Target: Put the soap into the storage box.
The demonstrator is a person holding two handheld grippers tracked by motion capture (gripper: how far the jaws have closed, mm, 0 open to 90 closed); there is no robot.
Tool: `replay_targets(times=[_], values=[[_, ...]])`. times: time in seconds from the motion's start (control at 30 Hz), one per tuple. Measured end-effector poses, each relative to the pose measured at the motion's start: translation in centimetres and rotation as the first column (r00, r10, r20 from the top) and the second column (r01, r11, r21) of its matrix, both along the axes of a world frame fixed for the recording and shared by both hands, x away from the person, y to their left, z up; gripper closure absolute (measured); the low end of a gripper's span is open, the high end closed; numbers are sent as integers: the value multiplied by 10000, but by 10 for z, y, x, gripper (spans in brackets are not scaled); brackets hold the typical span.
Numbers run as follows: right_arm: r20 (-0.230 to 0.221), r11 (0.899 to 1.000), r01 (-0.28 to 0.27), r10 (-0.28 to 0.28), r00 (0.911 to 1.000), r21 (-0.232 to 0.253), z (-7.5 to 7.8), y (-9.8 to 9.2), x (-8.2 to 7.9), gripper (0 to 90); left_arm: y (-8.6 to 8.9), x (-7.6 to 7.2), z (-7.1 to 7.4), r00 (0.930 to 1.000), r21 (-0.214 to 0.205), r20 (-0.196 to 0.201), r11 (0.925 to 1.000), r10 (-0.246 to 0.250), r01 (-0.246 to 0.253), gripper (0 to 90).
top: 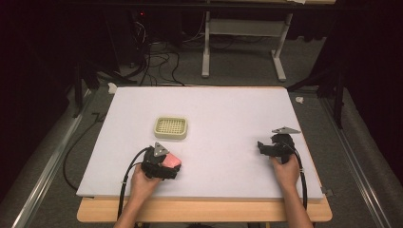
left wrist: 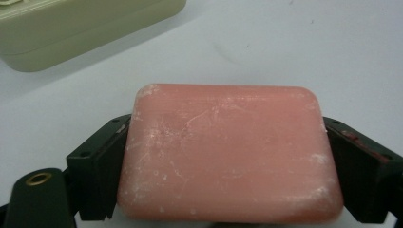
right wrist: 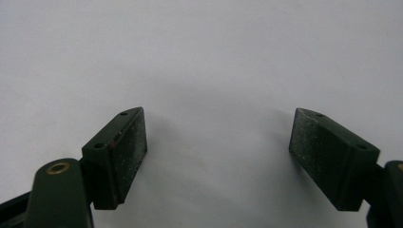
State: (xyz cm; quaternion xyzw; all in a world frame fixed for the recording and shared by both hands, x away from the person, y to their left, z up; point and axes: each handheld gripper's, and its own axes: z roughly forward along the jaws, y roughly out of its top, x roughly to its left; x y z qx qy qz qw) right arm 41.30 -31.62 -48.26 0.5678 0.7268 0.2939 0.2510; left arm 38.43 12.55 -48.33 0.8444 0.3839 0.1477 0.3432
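Here the left hand-held gripper [top: 167, 164] sits near the front edge of the desk [top: 228, 114], left of its middle, and pinches a pink soap [left wrist: 228, 152]. In the left gripper view the soap lies flat between the two black jaws, with a pad pressed against each of its short sides. Its top is scuffed with pale marks and its corners are rounded. Whether it rests on the desk or is raised just off it, I cannot tell. In the high view the soap [top: 171, 161] shows as a pink patch at the tip of that gripper, under its grey plate.

A cream soap dish [top: 170, 128] with a grid top stands on the desk beyond the soap, near but apart from it. The left gripper view shows a corner of the dish [left wrist: 85, 28] at the upper left.

The right hand-held gripper [top: 262, 146] is held over the right side of the desk, well apart from soap and dish, pointing toward the left one. In the right gripper view its jaws [right wrist: 218, 156] are spread wide, with bare white desk [right wrist: 199, 57] between them.

A cable trails from each gripper back past the person's forearm.
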Motion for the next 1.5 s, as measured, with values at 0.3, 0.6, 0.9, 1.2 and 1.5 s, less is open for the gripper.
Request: replay_targets(times=[0.3, 0.6, 0.9, 1.2, 1.5], values=[[0, 10000, 1, -1, 10000, -3, 0, 0, 0, 207, -1, 0, 2, 9999, 88, -123, 9999, 100, -99, 138], [0, 10000, -2, 2, 10000, -1, 0, 0, 0, 207, 1, 1, 5, 9993, -190, -287, 9995, 260, -265, 139], [19, 10000, 7, -7, 10000, -4, 0, 0, 0, 206, 4, -1, 13, 9997, -434, -89, 9988, 239, -243, 139], [0, 10000, -1, 1, 10000, -3, 0, 0, 0, 207, 7, -2, 19, 9996, -577, -58, 9979, 291, -294, 139], [-2, 10000, -5, 5, 10000, 2, 0, 0, 0, 207, 3, 1, 30, 9996, -810, -71, 9963, 290, -294, 139]])
